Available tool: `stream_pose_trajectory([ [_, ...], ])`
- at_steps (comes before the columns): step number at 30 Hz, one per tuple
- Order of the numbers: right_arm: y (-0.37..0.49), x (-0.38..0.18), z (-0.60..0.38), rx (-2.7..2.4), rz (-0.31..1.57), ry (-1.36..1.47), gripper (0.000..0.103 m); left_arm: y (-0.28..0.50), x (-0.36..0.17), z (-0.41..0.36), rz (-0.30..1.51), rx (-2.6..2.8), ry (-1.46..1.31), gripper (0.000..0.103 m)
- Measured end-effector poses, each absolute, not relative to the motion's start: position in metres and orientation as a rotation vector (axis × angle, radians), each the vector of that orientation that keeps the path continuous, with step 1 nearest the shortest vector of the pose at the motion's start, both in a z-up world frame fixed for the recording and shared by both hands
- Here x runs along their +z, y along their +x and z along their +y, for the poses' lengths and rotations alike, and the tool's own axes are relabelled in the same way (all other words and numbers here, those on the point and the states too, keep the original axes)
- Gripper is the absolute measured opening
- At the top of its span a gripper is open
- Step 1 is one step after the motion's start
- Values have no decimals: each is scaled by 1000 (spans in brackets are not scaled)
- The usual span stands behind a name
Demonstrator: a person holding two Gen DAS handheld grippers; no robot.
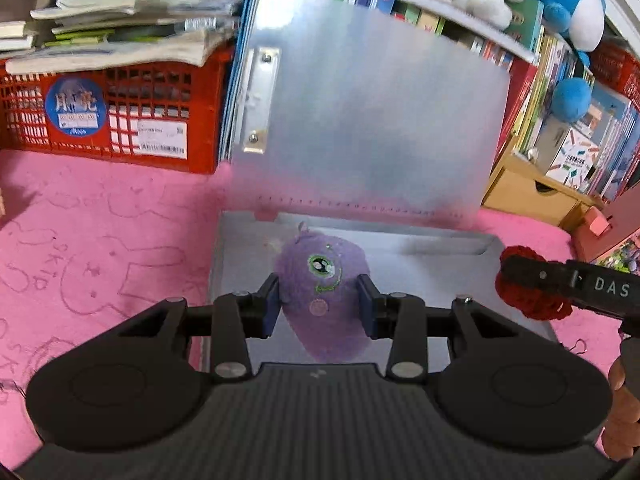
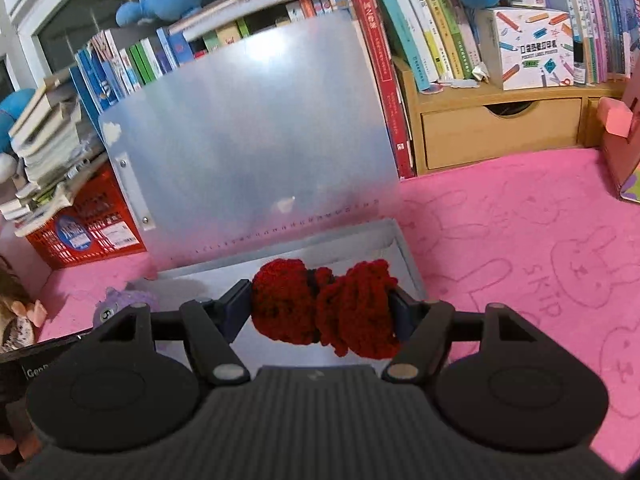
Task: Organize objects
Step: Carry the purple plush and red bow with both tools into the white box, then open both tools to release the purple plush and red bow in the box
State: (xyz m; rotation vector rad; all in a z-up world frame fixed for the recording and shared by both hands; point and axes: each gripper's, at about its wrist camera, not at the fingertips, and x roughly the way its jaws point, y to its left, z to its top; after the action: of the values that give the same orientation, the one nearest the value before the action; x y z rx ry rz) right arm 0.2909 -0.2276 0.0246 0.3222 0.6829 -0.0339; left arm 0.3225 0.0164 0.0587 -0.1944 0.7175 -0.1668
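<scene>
Purple plush toy (image 1: 322, 280) sits pinched at its middle in the left gripper (image 1: 319, 303), above the open grey box (image 1: 460, 272) — soft, light, squashy. Right gripper (image 2: 320, 310) clamps a red knitted bow (image 2: 326, 308) end to end over the box's right edge — floppy, best held centrally.

Left gripper (image 1: 319, 304) clamps purple plush (image 1: 324, 280) over open metal box (image 1: 400, 248); right gripper (image 1: 532, 280) holds red yarn piece (image 1: 516, 300) alongside.
</scene>
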Motion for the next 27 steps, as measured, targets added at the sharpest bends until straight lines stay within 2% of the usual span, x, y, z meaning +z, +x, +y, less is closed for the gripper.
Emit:
stream_pose_trajectory([
  [23, 309, -14, -217, -25, 737, 289, 72, 336, 30, 18, 761, -175, -212, 46],
  [27, 309, -15, -217, -17, 732, 284, 79, 337, 30, 18, 758, -183, -215, 46],
])
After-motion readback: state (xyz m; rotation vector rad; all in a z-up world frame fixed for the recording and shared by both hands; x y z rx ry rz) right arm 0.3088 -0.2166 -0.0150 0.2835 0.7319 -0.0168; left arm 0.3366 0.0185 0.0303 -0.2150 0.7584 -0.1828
